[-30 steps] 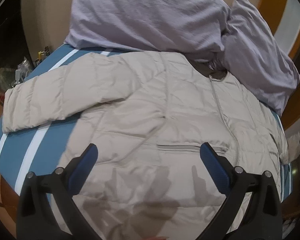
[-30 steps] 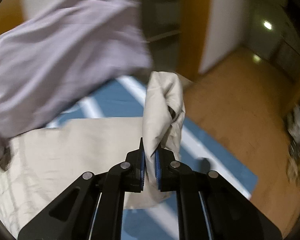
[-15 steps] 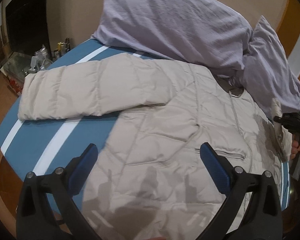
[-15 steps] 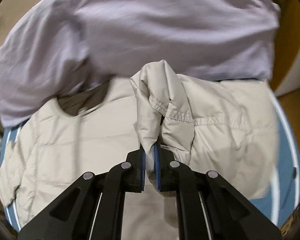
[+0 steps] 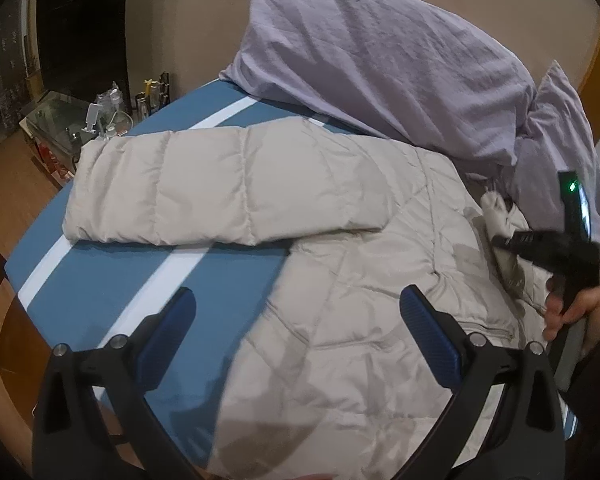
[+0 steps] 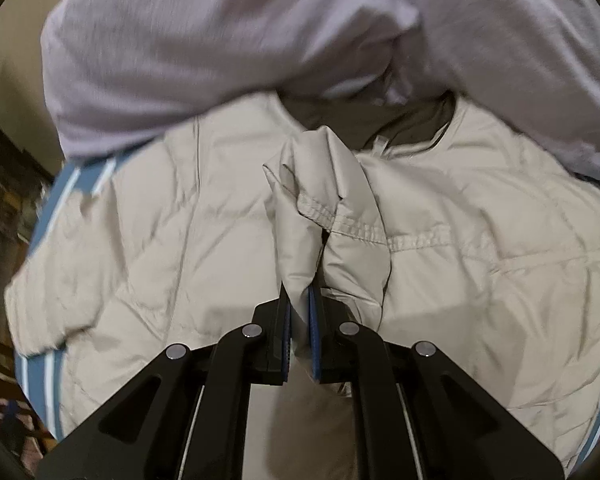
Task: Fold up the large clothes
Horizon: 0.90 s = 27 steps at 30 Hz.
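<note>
My right gripper (image 6: 299,312) pinches the beige jacket's (image 5: 340,280) sleeve cuff (image 6: 320,216), lifted over the jacket body. My left gripper (image 5: 296,320) gapes wide above it; one sleeve (image 5: 220,188) points toward 10 o'clock on the blue bed (image 5: 204,272).

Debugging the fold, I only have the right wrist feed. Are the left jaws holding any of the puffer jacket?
Observer: No. The left gripper is wide open, hovering above the jacket's body.
Operator: Where's the other sleeve?
Observer: The left sleeve lies flat, stretched out sideways across the blue striped bedsheet.
Operator: What's past that sleeve's cuff?
Observer: A glass-topped side table cluttered with small bottles, beside the bed.
Operator: Can you see my gripper from there?
Observer: Yes, the right gripper sits at the jacket's far right, hand on its grip, green light on.
</note>
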### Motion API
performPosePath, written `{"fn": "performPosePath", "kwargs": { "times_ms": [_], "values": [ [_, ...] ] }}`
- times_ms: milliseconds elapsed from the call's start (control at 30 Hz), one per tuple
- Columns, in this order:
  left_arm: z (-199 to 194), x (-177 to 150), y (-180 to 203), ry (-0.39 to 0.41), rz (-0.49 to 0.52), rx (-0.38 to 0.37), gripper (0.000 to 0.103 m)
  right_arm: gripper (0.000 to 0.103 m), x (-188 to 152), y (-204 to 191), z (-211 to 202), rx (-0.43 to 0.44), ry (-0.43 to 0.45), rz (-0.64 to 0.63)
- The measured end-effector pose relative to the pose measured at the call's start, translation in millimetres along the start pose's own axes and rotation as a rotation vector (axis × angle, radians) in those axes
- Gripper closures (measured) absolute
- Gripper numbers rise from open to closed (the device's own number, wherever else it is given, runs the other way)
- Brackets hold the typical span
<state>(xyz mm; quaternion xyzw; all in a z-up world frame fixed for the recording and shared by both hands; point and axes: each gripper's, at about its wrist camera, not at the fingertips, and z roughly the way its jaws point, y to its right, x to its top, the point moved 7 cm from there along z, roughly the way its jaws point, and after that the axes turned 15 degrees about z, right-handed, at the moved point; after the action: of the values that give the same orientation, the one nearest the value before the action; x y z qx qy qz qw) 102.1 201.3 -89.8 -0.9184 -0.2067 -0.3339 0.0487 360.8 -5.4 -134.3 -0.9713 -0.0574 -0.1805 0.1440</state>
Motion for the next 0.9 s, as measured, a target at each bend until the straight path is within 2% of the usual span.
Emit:
{"fn": "performPosePath", "kwargs": {
  "times_ms": [100,167,200,233,267,367,500,600,700,800,900],
  "values": [
    [2.0,3.8,-9.5,0.003,-0.001,0.017,0.002,0.091,-6.5,-0.5,11.4,-0.022,-0.034,-0.023],
    [3.7,5.5,-17.1,0.002,-0.005,0.031,0.002,0.081,-4.6,-3.4,1.7,0.009,-0.03,-0.031],
    [5.1,6.2,-21.9,-0.001,-0.009,0.038,0.002,0.072,-1.3,-3.8,-4.3,0.03,-0.018,-0.027],
    [6.2,6.6,-26.5,-0.004,-0.015,0.043,0.002,0.063,5.6,-0.7,-16.0,0.047,0.025,-0.017],
    [7.6,7.1,-32.3,-0.008,-0.024,0.052,0.002,0.061,12.9,5.4,-26.5,0.044,0.074,-0.007],
    [10.3,6.8,-50.0,-0.016,-0.06,0.063,0.002,0.06,30.0,23.8,-32.3,0.0,0.139,0.036],
    [12.6,7.7,-78.6,-0.019,-0.105,0.092,0.002,0.059,28.5,40.3,-11.6,-0.085,0.118,0.051],
    [13.7,9.9,-96.1,-0.024,-0.118,0.122,0.002,0.053,16.3,39.8,8.6,-0.148,0.102,-0.003],
    [15.3,13.9,-115.2,-0.028,-0.137,0.147,0.002,0.052,7.8,32.7,25.1,-0.231,0.131,-0.101],
    [19.8,17.1,-136.4,-0.034,-0.169,0.153,0.002,0.05,9.5,30.6,25.9,-0.24,0.11,-0.114],
    [28.2,19.5,-159.4,-0.05,-0.209,0.159,0.002,0.034,13.2,36.0,11.9,-0.206,0.079,-0.091]
  ]
}}
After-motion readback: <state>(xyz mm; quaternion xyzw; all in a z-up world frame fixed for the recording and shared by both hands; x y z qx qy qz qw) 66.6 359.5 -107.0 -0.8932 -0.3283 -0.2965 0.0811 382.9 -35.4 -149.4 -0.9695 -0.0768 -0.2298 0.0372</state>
